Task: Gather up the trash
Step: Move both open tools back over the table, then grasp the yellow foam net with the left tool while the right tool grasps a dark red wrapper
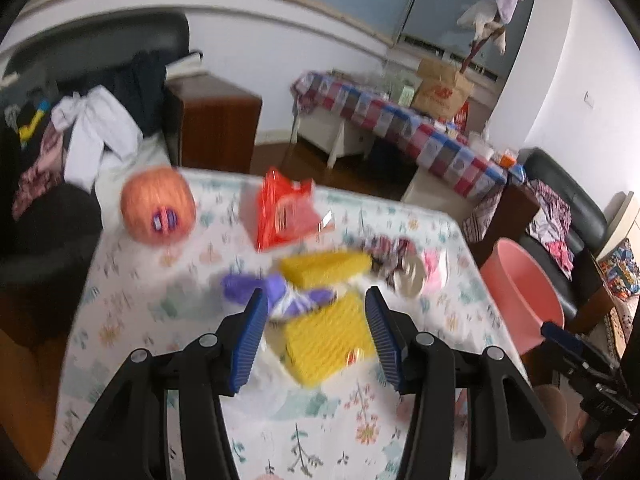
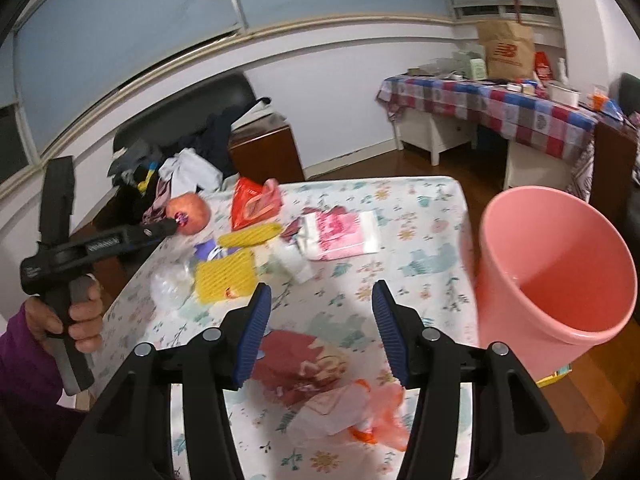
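Trash lies scattered on the floral-cloth table (image 1: 132,320). In the left wrist view my left gripper (image 1: 316,312) is open above a yellow foam net (image 1: 328,336) and a purple wrapper (image 1: 276,292), pressing on neither. A second yellow net (image 1: 324,266) and a red plastic bag (image 1: 284,212) lie further off. The right wrist view shows my right gripper (image 2: 320,308) open over the table, with a red wrapper (image 2: 296,364) and an orange-clear bag (image 2: 368,412) below it. A pink bin (image 2: 552,280) stands just right of it. The left gripper (image 2: 172,226) appears there too, held in a hand.
An orange-red fruit (image 1: 158,208) sits at the table's far left corner. A pink-and-white packet (image 2: 340,236) lies mid-table. Beyond stand a black sofa with clothes (image 1: 92,128), a wooden cabinet (image 1: 216,120) and a checked-cloth side table (image 1: 420,136).
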### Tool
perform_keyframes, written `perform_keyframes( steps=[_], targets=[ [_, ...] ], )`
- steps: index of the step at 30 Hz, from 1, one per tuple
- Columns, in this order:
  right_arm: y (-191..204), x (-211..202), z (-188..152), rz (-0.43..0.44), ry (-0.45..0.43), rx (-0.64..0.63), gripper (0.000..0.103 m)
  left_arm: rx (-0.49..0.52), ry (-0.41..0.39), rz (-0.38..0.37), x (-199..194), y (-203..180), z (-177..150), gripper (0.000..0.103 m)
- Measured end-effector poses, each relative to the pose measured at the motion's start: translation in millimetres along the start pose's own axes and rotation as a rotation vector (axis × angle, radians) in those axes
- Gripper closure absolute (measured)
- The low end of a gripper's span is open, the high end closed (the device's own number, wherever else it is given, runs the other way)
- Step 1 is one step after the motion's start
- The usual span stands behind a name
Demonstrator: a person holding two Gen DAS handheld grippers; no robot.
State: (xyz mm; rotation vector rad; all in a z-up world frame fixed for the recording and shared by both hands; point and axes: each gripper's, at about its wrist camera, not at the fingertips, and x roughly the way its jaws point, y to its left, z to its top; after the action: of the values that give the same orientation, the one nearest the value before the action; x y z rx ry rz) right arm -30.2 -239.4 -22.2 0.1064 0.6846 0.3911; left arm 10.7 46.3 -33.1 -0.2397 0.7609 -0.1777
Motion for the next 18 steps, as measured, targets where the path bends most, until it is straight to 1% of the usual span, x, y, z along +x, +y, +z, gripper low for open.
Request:
perform_keyframes(
  steps=[4, 6, 12, 15, 17, 18],
  targets=[
    [4.8, 2.7, -2.0, 0.017, 0.020, -0.013, 0.050, 0.037, 0.054, 0.037, 21.6, -6.9, -14.1, 0.053],
    [6.8, 3.0, -2.8, 0.022, 0.029, -0.020, 0.050, 0.057, 0.061, 0.062, 31.0, -9.9, -19.3, 0.053],
    [13.3, 8.2, -4.0, 0.039, 0.059, -0.041, 0.050, 0.108, 0.059, 0.084, 46.4, -16.8, -21.0, 0.053],
    [18.3, 12.1, -4.7, 0.048, 0.079, -0.062, 0.050, 0.149, 0.070, 0.132, 56.9, -17.2, -22.4, 0.053],
    [21.6, 14.9, -6.5, 0.050, 0.092, -0.083, 0.050, 0.161, 0.066, 0.126, 57.1, -15.5, -22.8, 0.053],
    [22.7, 16.7, -7.4, 0.052, 0.102, -0.091, 0.050, 0.165, 0.069, 0.114, 57.0, -14.6, -23.0, 0.055]
  ],
)
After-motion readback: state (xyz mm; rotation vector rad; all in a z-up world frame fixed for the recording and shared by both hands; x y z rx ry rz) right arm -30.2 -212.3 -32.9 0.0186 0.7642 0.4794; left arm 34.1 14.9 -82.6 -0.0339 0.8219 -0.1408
